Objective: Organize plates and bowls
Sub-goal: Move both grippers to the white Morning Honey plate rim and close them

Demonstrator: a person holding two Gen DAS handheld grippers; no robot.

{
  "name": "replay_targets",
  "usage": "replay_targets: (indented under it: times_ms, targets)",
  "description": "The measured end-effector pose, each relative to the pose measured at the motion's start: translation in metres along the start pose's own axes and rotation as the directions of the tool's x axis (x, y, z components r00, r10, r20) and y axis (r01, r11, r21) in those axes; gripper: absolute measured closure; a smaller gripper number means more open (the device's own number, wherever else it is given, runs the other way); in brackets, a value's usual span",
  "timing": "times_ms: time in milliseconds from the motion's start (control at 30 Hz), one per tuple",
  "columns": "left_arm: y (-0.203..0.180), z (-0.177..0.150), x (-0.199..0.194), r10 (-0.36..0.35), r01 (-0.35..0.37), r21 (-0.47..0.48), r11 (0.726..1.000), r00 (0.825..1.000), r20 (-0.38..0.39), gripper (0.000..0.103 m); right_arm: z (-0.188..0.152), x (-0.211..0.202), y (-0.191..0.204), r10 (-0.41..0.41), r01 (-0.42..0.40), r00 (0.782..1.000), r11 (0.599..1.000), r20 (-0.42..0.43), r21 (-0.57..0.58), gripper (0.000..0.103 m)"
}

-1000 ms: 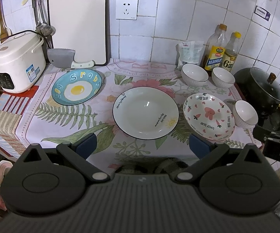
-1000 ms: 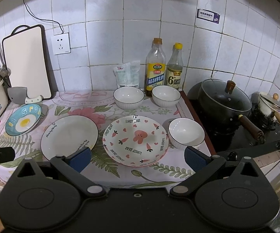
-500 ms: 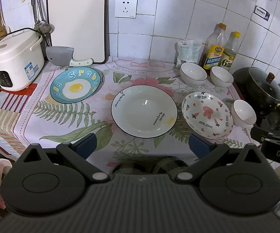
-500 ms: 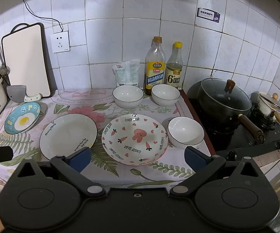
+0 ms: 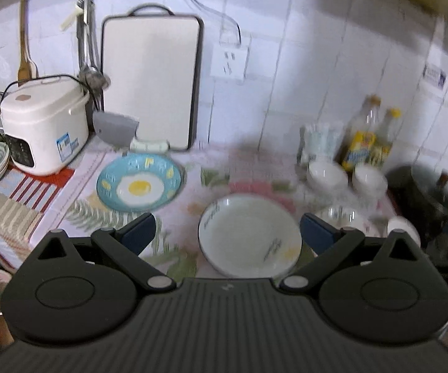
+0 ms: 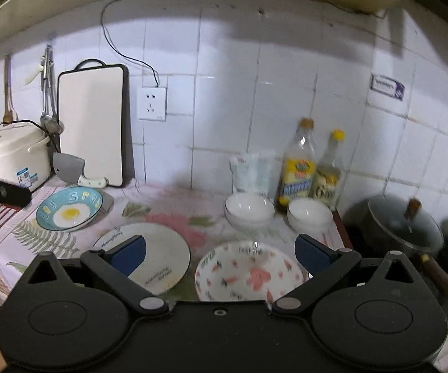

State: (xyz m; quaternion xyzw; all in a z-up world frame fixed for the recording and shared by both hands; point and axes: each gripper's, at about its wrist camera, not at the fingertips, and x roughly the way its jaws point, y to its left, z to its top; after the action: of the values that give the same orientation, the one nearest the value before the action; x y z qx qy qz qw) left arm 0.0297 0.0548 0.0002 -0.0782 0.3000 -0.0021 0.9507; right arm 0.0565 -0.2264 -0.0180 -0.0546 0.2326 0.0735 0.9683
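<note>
White plate (image 5: 250, 235) lies dead ahead of left gripper (image 5: 227, 229), between its blue pads, jaws spread wide, nothing held. Egg plate (image 5: 139, 182) sits ahead-left, near cooker (image 5: 44, 124). Right gripper (image 6: 220, 252) also wide apart, empty; pink plate (image 6: 248, 272) straight ahead of it, white plate off its left pad. Bowls (image 6: 249, 210) behind, by bottles (image 6: 298, 171). Judgement: left nearer white plate, right nearer pink (both round, no long axis); each could start with its own.

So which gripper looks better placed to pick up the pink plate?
Right. The right hand-held gripper is open with the pink plate directly between its fingers; the left hand-held gripper frames the white plate instead.
</note>
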Motion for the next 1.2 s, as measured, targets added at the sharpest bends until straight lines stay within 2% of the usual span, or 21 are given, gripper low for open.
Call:
replay_targets:
  times_ms: [100,167,267,333,467,567,667,700,767,833,933,1000,1100,1200]
  targets:
    - [0.007,0.001,0.003,-0.022,0.022,-0.002,1.0,0.998,0.058,0.002,0.0,0.021,-0.004,0.095,-0.094,0.995,0.995,-0.018,0.017,0.0]
    - [0.009,0.0,0.011,-0.017,0.017,0.008,1.0,0.998,0.067,0.002,-0.002,0.035,-0.004,0.153,-0.153,0.988,0.988,-0.026,0.024,0.0]
    - [0.014,-0.003,0.031,0.0,-0.001,0.018,1.0,0.999,0.054,0.002,-0.009,0.058,-0.001,0.255,-0.252,0.965,0.966,-0.058,0.052,0.001]
    - [0.017,-0.007,0.05,0.008,-0.009,0.024,1.0,1.0,0.03,0.003,-0.015,0.077,0.004,0.331,-0.325,0.939,0.942,-0.088,0.083,0.003]
    - [0.021,-0.02,0.09,0.003,-0.002,0.041,0.999,0.999,-0.035,0.003,-0.032,0.112,0.017,0.386,-0.364,0.909,0.919,-0.159,0.15,0.006]
    - [0.026,-0.031,0.122,0.001,0.0,0.011,1.0,0.995,-0.103,0.004,-0.045,0.137,0.025,0.414,-0.378,0.888,0.905,-0.199,0.194,0.008]
    - [0.028,-0.045,0.155,0.024,-0.025,-0.009,1.0,0.986,-0.163,0.01,-0.061,0.162,0.028,0.473,-0.397,0.845,0.868,-0.249,0.299,0.018]
    - [0.03,-0.051,0.164,0.04,-0.043,-0.014,0.999,0.984,-0.174,0.011,-0.067,0.169,0.028,0.484,-0.386,0.838,0.853,-0.252,0.352,0.02]
    - [0.034,-0.06,0.178,0.048,-0.054,-0.025,0.998,0.98,-0.194,0.011,-0.075,0.174,0.03,0.48,-0.373,0.843,0.847,-0.243,0.38,0.02]
    - [0.035,-0.068,0.194,0.052,-0.06,-0.03,0.998,0.974,-0.219,0.011,-0.08,0.181,0.035,0.452,-0.351,0.855,0.865,-0.254,0.358,0.02]
    - [0.038,-0.074,0.214,0.043,-0.056,-0.045,0.997,0.966,-0.255,0.019,-0.084,0.19,0.032,0.438,-0.324,0.862,0.864,-0.257,0.386,0.022]
    - [0.039,-0.076,0.224,0.039,-0.053,-0.047,0.997,0.966,-0.255,0.021,-0.087,0.196,0.028,0.437,-0.312,0.862,0.856,-0.257,0.412,0.03]
    - [0.041,-0.08,0.237,0.042,-0.059,-0.053,0.997,0.96,-0.276,0.032,-0.091,0.202,0.028,0.41,-0.287,0.873,0.869,-0.263,0.402,0.039]
    - [0.042,-0.083,0.245,0.017,-0.04,-0.078,0.996,0.96,-0.281,0.044,-0.093,0.201,0.034,0.38,-0.274,0.885,0.892,-0.268,0.358,0.042]
